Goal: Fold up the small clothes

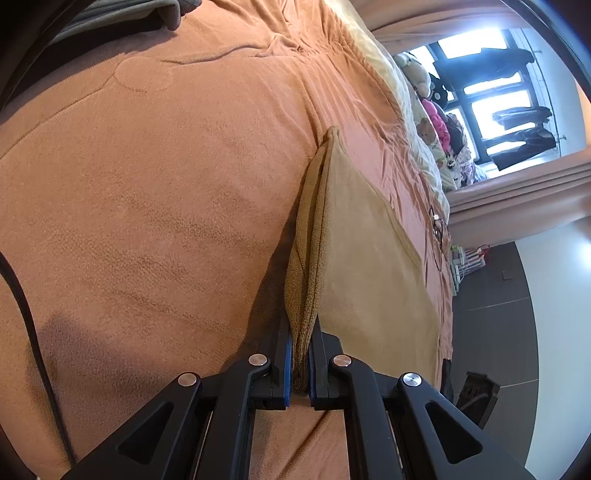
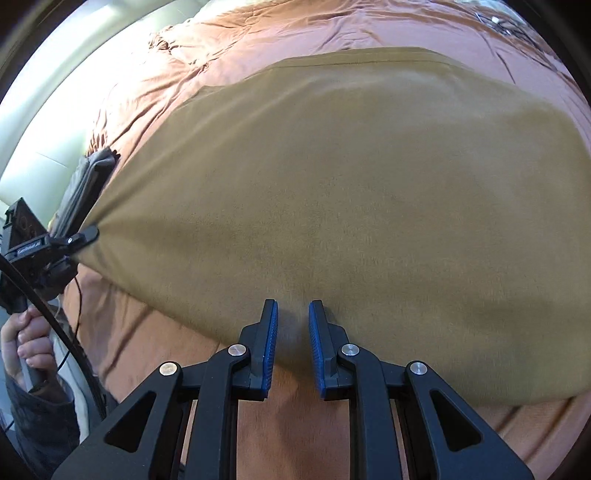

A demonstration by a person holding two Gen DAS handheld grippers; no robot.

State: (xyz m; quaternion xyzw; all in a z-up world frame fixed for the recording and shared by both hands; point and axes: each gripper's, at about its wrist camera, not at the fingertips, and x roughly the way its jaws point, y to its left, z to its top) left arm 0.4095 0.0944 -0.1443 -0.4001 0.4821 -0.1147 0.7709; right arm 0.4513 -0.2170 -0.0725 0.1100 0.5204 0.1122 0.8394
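Observation:
A tan-brown garment (image 2: 351, 192) lies spread on the orange bedspread (image 2: 258, 33). My left gripper (image 1: 300, 354) is shut on a bunched edge of the garment (image 1: 354, 258) and lifts it off the bed; it also shows at the left of the right wrist view (image 2: 83, 236), pinching the cloth's corner. My right gripper (image 2: 293, 332) is open, its blue pads either side of the garment's near edge, with nothing clamped.
A folded grey pile (image 1: 122, 14) lies on the bed; it also shows in the right wrist view (image 2: 85, 184). Stuffed toys (image 1: 436, 118) sit by the window. Glasses and cables (image 1: 439, 229) lie near the bed edge. Dark floor (image 1: 491, 314) lies beyond the bed.

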